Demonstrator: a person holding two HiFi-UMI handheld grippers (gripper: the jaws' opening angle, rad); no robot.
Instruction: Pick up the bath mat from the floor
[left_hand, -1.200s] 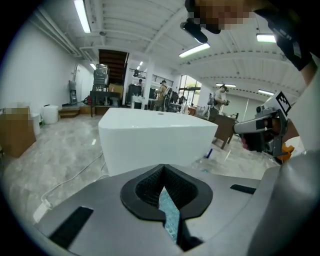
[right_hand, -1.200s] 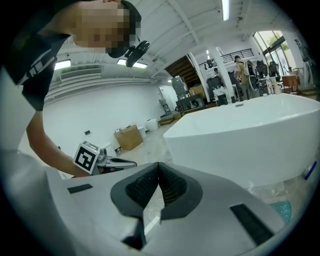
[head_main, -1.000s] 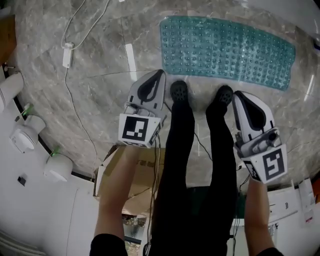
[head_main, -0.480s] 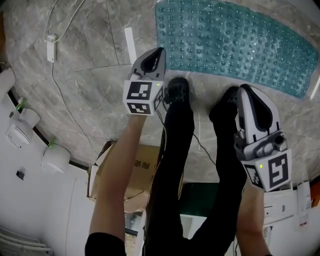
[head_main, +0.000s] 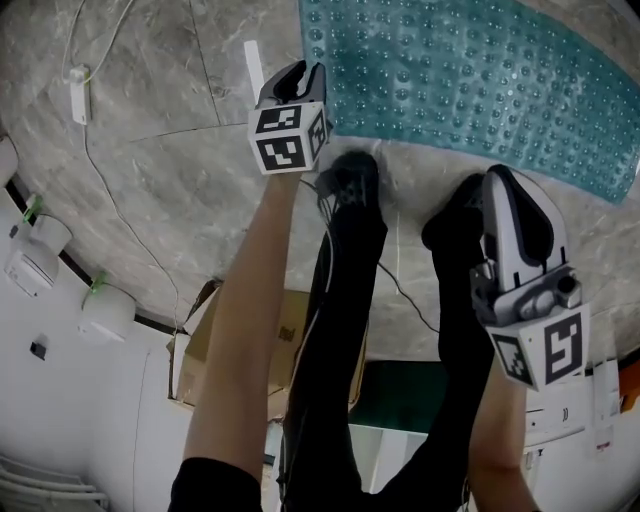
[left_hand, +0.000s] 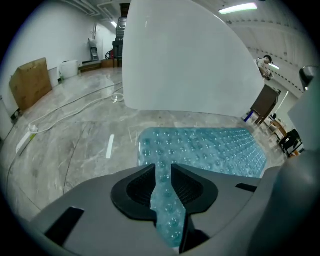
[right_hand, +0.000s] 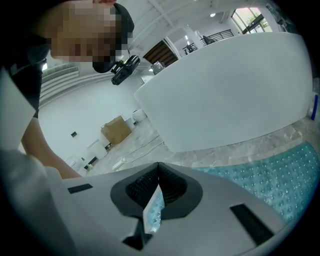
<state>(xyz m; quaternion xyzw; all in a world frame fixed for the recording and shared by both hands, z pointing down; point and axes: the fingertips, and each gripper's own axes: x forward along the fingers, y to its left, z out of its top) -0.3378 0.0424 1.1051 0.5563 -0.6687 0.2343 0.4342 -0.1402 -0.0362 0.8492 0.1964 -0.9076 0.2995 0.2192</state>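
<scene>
The teal bath mat (head_main: 470, 80) lies flat on the marble floor (head_main: 150, 180), not yet lifted, as the left gripper (head_main: 298, 72) hangs at its near corner, jaws just parted around nothing (the right gripper (head_main: 503, 178), jaws together and empty, hangs farther back).

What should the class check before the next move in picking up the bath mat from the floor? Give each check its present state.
1. Bath mat lies flat and uncovered: ok.
2. Left gripper is at the mat's near left corner: ok.
3. Left jaws apart: ok. They have just been opening, with nothing held between them; the mat shows through the gap.
4. Left gripper touches the mat: cannot tell.
5. Right gripper has reached the mat's edge: not ok, it is short of it, by the shoe.
6. Right jaws apart: not ok, the tips meet.
</scene>
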